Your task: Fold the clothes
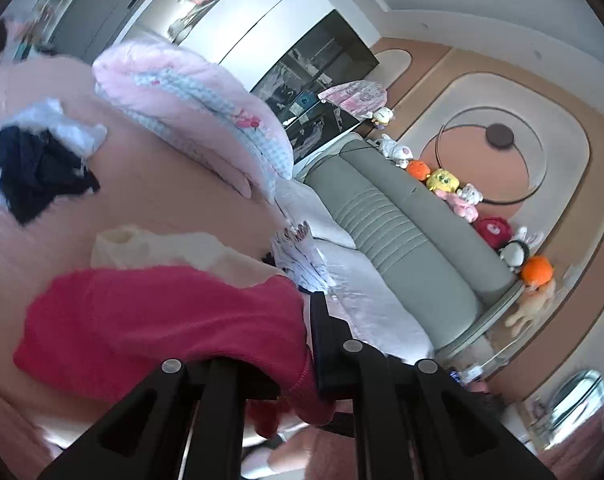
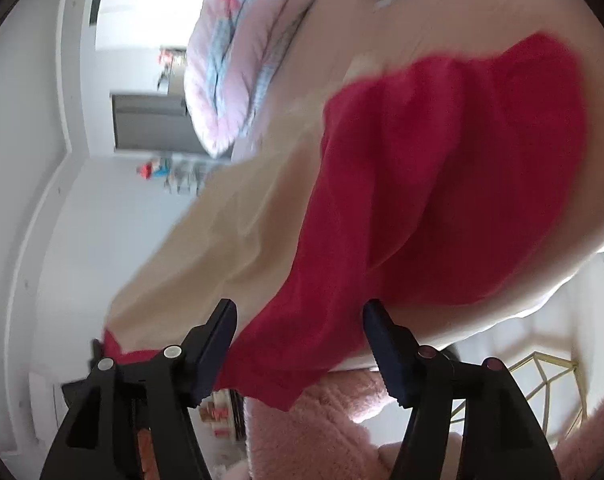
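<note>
A red garment (image 1: 161, 320) lies spread on the pink bed (image 1: 161, 184), partly over a cream garment (image 1: 161, 248). My left gripper (image 1: 289, 360) is shut on the red garment's near edge. Bunched cloth hides its left finger; its right finger (image 1: 320, 320) stands clear. In the right wrist view the red garment (image 2: 442, 168) hangs off the bed edge towards me, with the cream garment (image 2: 229, 232) beside it on the left. My right gripper (image 2: 299, 312) is open, jaws wide apart, and a red flap sits between the fingers.
A folded pink and blue quilt (image 1: 189, 96) lies across the bed. A dark clothes pile (image 1: 33, 168) and white clothing (image 1: 61, 120) sit at the left. A grey headboard (image 1: 402, 224) carries plush toys (image 1: 446, 180). Pink fluffy fabric (image 2: 322, 420) is below the right gripper.
</note>
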{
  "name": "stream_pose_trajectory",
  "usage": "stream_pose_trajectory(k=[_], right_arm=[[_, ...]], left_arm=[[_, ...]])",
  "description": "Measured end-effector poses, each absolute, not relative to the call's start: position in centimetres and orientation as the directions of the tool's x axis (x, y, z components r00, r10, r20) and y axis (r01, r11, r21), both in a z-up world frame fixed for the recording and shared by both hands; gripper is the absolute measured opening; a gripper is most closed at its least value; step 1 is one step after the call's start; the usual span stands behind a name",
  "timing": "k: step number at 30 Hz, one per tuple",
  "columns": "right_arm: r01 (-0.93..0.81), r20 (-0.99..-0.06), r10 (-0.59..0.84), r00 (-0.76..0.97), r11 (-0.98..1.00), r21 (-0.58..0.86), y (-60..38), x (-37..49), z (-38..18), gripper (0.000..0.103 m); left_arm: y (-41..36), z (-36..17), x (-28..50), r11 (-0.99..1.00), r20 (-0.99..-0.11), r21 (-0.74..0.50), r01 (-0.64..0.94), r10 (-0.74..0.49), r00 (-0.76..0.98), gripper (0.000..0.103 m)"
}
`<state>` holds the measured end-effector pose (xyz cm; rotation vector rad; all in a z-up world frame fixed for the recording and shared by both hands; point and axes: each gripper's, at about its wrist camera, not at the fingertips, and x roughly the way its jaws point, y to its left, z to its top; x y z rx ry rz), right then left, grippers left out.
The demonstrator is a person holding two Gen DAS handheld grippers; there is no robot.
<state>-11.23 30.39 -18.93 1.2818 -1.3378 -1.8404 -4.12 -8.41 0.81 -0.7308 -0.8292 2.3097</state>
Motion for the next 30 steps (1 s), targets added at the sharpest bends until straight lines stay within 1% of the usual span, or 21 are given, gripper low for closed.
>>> stream_pose_trajectory(k=[1, 2, 3, 4, 5, 6, 7, 8, 11, 13, 14, 15, 16, 17, 18, 20, 24, 28, 30], right_arm=[[-0.102, -0.371, -0.849, -0.376, -0.36, 0.928, 28.8, -12.0, -19.3, 0.06], [-0.095, -0.357, -0.87, -0.339, -0.346, 0.934, 27.3, -12.8, -19.6, 0.035], [-0.1, -0.36, -0.876, -0.32, -0.346, 0.933, 26.7, -13.2, -20.3, 0.019], [-0.1, -0.364, -0.878, -0.311, -0.351, 0.931, 26.4, -13.5, -20.4, 0.015], [-0.069, -0.359, -0.875, -0.325, -0.357, 0.932, 26.2, -14.1, -20.2, 0.007], [-0.031, -0.355, -0.864, -0.356, -0.369, 0.929, 26.5, -14.1, -19.1, 0.007], [0.015, -0.35, -0.852, -0.388, -0.386, 0.923, 26.9, -14.2, -17.8, 0.006], [0.064, -0.339, -0.842, -0.42, -0.4, 0.914, 27.5, -14.2, -16.3, 0.006], [0.172, -0.299, -0.817, -0.494, -0.429, 0.887, 29.6, -13.8, -12.2, 0.005], [0.205, -0.286, -0.808, -0.514, -0.44, 0.874, 30.8, -13.1, -10.1, 0.005], [0.212, -0.278, -0.803, -0.527, -0.441, 0.872, 31.3, -12.9, -9.4, 0.005], [0.219, -0.269, -0.797, -0.54, -0.442, 0.87, 31.9, -12.6, -8.7, 0.005], [0.226, -0.259, -0.792, -0.553, -0.442, 0.868, 32.4, -12.3, -8.1, 0.005], [0.234, -0.24, -0.79, -0.564, -0.431, 0.872, 32.9, -12.0, -8.0, 0.005], [0.238, -0.231, -0.785, -0.575, -0.431, 0.87, 33.4, -12.3, -7.2, 0.005], [0.249, -0.213, -0.773, -0.598, -0.431, 0.867, 34.2, -12.9, -5.5, 0.005], [0.359, -0.141, -0.752, -0.644, -0.46, 0.812, 34.5, -12.7, 1.6, 0.005], [0.459, -0.062, -0.732, -0.679, -0.489, 0.742, 34.8, -12.4, 8.7, 0.005], [0.515, 0.012, -0.727, -0.686, -0.475, 0.714, 34.8, -11.5, 12.5, 0.005]], left_arm=[[-8.6, 0.6, -4.0, -0.627, -0.29, -0.711, -0.318, 0.674, -0.679, 0.009], [-8.9, -0.1, -4.0, -0.614, -0.299, -0.73, -0.3, 0.682, -0.667, 0.009], [-9.3, -0.9, -3.9, -0.601, -0.311, -0.749, -0.279, 0.691, -0.653, 0.011], [-9.6, -1.6, -3.9, -0.588, -0.322, -0.767, -0.257, 0.699, -0.638, 0.013], [-10.0, -2.4, -3.9, -0.574, -0.332, -0.784, -0.235, 0.708, -0.623, 0.023], [-10.2, -3.7, -4.0, -0.567, -0.352, -0.801, -0.19, 0.704, -0.617, 0.039], [-10.4, -5.1, -4.1, -0.561, -0.373, -0.816, -0.141, 0.697, -0.612, 0.047], [-10.9, -6.7, -4.3, -0.521, -0.36, -0.848, -0.101, 0.705, -0.612, 0.053], [-13.1, -11.3, -5.1, -0.382, -0.311, -0.924, 0.019, 0.72, -0.62, 0.053], [-14.0, -13.5, -5.8, -0.347, -0.311, -0.936, 0.065, 0.721, -0.619, 0.051], [-14.1, -13.9, -6.3, -0.337, -0.302, -0.94, 0.058, 0.736, -0.606, 0.05], [-13.9, -14.0, -6.7, -0.335, -0.296, -0.941, 0.045, 0.753, -0.587, 0.033], [-13.7, -13.2, -6.9, -0.351, -0.298, -0.936, 0.025, 0.753, -0.587, 0.021], [-13.5, -12.2, -7.0, -0.371, -0.301, -0.929, 0.003, 0.749, -0.59, 0.008], [-13.3, -11.2, -7.2, -0.391, -0.304, -0.92, -0.018, 0.745, -0.594, 0.008], [-12.3, -6.0, -7.8, -0.455, -0.277, -0.879, -0.141, 0.729, -0.626, 0.007], [-11.6, 5.1, -8.2, -0.519, -0.154, -0.775, -0.36, 0.708, -0.689, 0.006], [-11.0, 14.6, -6.3, -0.516, -0.025, -0.66, -0.546, 0.741, -0.671, 0.006], [-10.3, 18.9, -4.4, -0.529, 0.016, -0.581, -0.618, 0.752, -0.659, 0.007]])
